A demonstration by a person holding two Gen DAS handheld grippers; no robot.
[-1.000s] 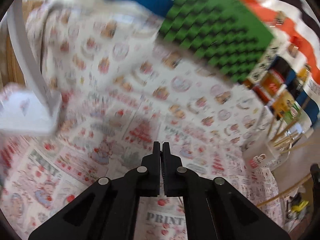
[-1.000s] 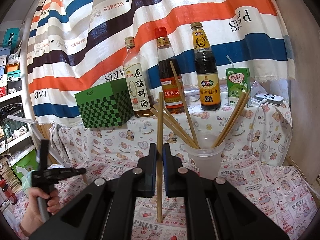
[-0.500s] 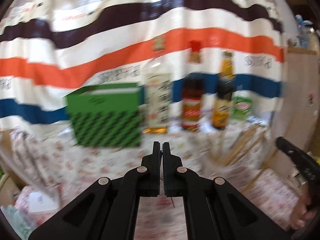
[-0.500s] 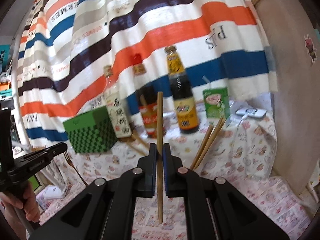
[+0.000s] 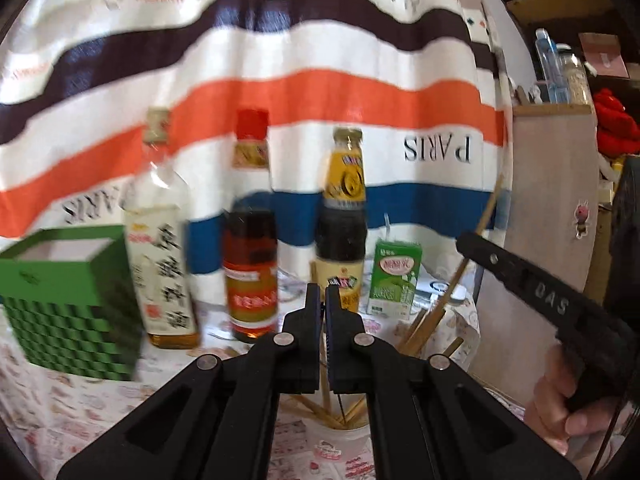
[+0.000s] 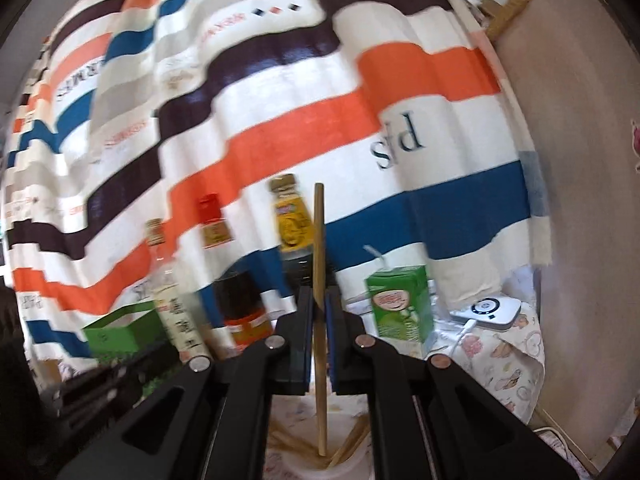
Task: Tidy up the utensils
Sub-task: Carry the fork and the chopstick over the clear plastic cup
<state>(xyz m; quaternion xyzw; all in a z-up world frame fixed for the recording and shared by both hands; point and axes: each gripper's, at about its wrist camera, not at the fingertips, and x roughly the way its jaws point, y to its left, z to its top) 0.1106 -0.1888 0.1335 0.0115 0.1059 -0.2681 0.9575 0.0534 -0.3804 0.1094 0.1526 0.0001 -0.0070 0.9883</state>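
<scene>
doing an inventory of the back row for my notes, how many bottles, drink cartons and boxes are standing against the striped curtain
bottles: 3 – pale one with a white label, red-capped one, gold-necked dark one
drink cartons: 1 – green carton
boxes: 1 – green checkered box
total: 5

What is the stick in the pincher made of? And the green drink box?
The stick, a chopstick clamped in the right gripper, looks like bamboo or wood: matte tan, plain, no shine. The green drink box looks like printed, coated cardboard: sharp folded edges, a slight sheen, and a straw on top.
</scene>
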